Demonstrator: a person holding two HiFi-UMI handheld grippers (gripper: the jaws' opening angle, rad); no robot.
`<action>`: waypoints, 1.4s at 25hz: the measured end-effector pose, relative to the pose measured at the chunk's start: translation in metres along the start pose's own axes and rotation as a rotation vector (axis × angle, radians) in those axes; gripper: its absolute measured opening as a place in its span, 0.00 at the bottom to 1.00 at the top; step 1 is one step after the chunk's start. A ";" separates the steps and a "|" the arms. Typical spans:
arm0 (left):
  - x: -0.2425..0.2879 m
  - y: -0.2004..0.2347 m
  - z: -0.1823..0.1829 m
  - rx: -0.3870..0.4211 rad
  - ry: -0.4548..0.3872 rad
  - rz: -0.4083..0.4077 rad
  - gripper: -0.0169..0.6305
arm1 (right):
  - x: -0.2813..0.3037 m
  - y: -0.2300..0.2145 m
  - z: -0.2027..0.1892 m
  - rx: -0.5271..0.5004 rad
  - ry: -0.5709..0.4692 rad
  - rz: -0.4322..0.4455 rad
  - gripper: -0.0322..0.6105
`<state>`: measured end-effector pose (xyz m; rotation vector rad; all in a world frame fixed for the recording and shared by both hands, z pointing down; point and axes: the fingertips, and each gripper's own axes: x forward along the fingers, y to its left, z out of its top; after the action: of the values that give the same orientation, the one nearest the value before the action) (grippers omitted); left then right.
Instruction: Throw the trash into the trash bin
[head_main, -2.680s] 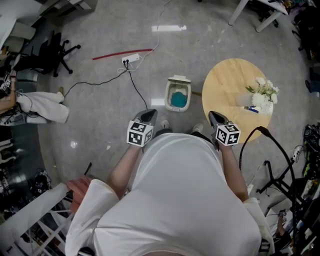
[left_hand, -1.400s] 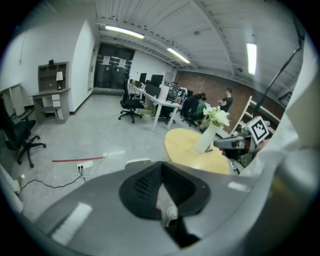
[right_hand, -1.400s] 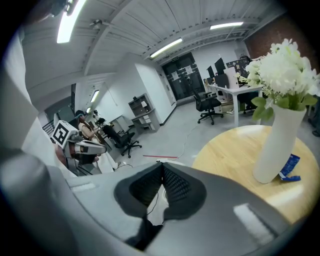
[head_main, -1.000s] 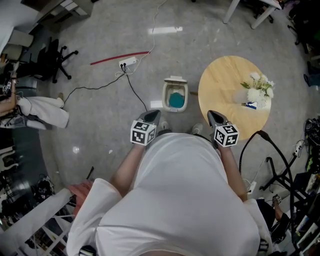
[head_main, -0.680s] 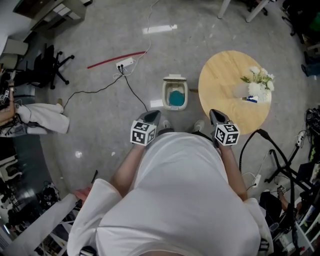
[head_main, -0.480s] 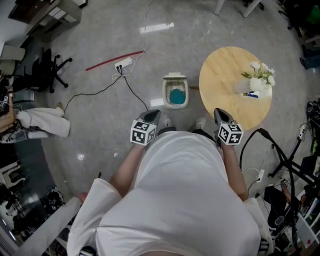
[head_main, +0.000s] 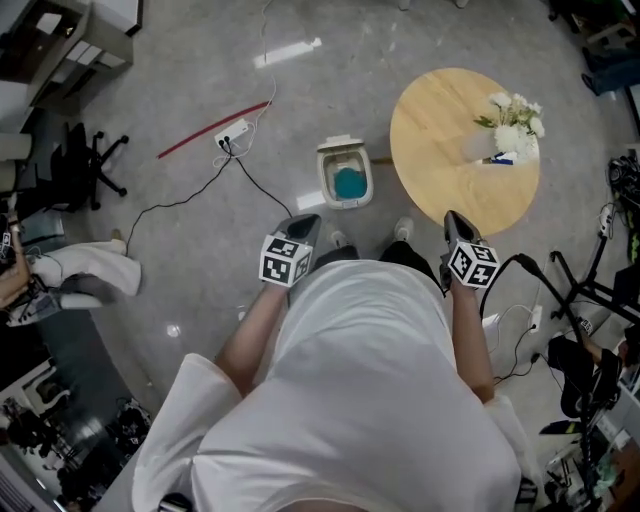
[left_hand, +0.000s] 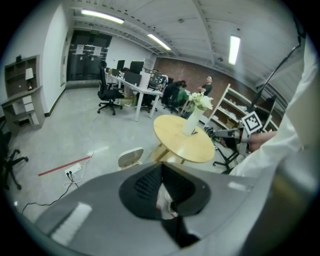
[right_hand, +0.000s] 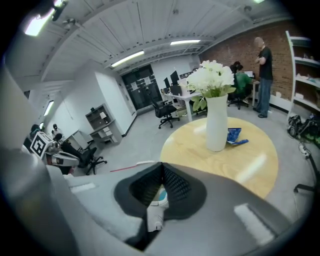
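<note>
The blue wrapper (right_hand: 234, 136) lies flat on the round table (head_main: 450, 170), just beside the white vase (right_hand: 217, 122) — its print is too small to read, and its long axis seems to run left–right in the right gripper view. Since the earlier frames, table and open trash bin (head_main: 343, 181) sit higher in the head view. The left claw (left_hand: 160, 169) and right claw (right_hand: 161, 169) are both clenched on nothing.

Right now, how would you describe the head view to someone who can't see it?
Seen from above, a person in white holds the left tool and right tool over a grey floor, facing a small open trash bin. Right of it, a round wooden table bears white flowers and a blue wrapper.
</note>
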<state>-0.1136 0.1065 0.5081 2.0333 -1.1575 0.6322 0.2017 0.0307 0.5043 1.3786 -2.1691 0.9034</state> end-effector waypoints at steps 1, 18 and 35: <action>0.001 -0.002 0.001 0.009 0.003 -0.011 0.03 | -0.004 -0.004 -0.002 0.013 -0.005 -0.018 0.05; 0.054 -0.071 0.045 -0.001 -0.021 -0.021 0.03 | -0.024 -0.092 0.010 -0.005 0.012 -0.054 0.05; 0.099 -0.134 0.058 -0.002 0.015 0.075 0.03 | -0.016 -0.188 0.026 -0.061 0.066 0.016 0.09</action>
<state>0.0551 0.0564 0.4962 1.9877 -1.2296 0.6817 0.3785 -0.0336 0.5325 1.2863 -2.1433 0.8692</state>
